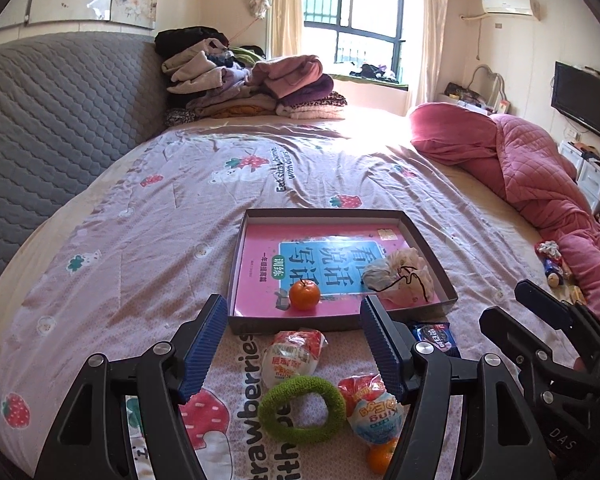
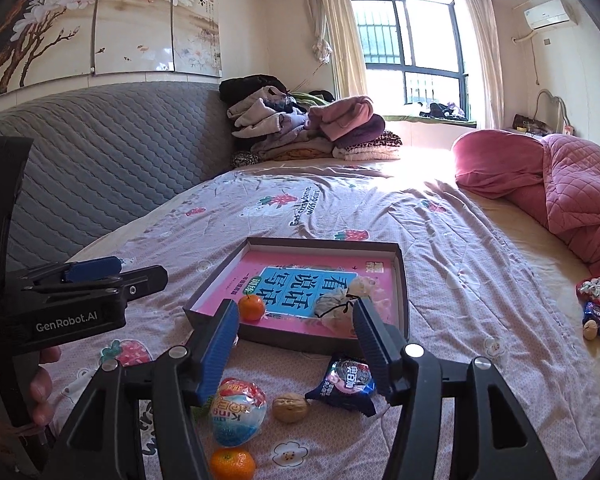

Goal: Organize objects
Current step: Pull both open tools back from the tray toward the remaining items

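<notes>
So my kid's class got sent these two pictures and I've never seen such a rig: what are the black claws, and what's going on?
A person holds two hand-held grippers, each with a fisheye camera looking along its blue-padded fingers. One picture comes from the left gripper, the other from the right gripper. Both are open and hold nothing. On the strawberry-print bedsheet sits a shallow cardboard box holding a pink book, an orange tangerine and a pale cloth pouch. In front lie wrapped snacks, a green fuzzy ring, a walnut and a second tangerine.
</notes>
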A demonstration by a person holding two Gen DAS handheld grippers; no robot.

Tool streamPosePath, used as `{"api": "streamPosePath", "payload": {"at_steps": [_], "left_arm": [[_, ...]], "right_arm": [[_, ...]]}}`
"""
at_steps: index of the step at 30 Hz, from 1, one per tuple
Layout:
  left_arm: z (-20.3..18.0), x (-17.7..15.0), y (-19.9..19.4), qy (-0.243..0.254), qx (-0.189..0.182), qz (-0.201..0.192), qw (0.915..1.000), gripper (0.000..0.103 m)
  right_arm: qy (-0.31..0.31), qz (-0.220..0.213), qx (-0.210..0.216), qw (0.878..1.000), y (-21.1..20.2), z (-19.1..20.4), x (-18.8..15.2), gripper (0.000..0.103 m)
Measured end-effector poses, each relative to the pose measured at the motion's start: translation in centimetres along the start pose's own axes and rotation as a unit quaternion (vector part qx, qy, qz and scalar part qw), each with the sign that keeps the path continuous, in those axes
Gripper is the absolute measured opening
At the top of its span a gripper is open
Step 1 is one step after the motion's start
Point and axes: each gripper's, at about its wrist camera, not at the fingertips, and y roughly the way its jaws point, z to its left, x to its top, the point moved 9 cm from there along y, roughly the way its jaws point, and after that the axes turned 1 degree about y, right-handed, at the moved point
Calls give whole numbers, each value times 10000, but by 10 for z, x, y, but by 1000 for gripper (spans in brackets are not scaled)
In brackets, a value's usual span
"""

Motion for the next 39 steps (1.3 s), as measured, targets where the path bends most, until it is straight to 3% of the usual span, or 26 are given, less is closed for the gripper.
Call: {"api": "streamPosePath", "payload": {"at_steps": [39], "left_arm": [[15,-53,-44,114,9,98,9999,70]], "right_arm": [[47,242,-176,9995,-42,17,-34,59]]}}
